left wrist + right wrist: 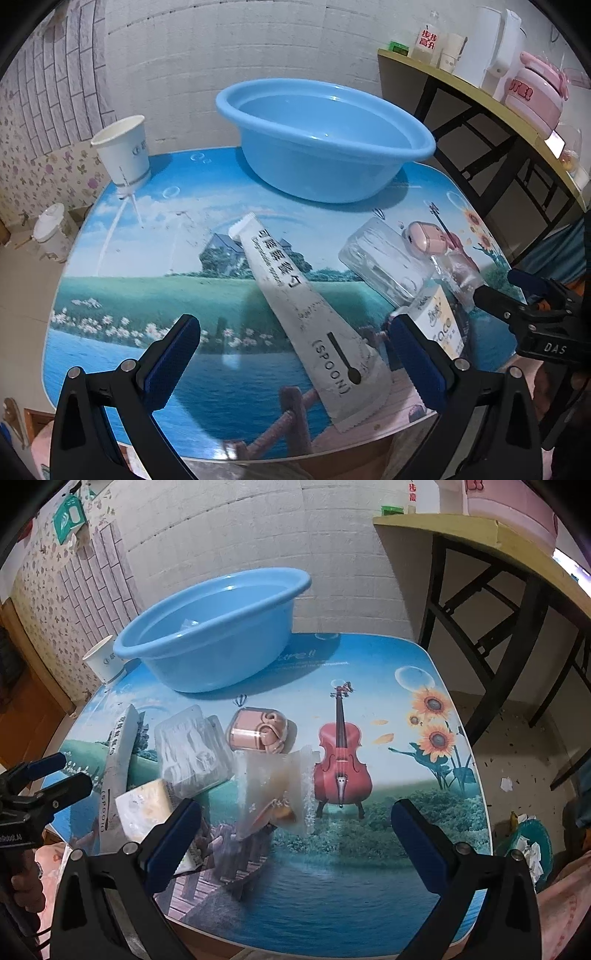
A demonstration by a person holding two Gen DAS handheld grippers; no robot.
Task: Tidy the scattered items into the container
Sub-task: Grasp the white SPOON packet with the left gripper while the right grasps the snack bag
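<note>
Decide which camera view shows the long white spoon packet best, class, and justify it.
The left wrist view: the spoon packet lies whole and central, its print readable. The right wrist view shows the packet at the left edge, foreshortened and partly covered by a yellow-and-white sachet.

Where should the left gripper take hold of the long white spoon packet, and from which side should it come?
My judgement: grip the long white paper spoon packet at its wide near end, which appears to overhang the picture-printed table edge. The open left gripper already faces that end, so it can come straight in from the near side and close on the flat faces.
</note>
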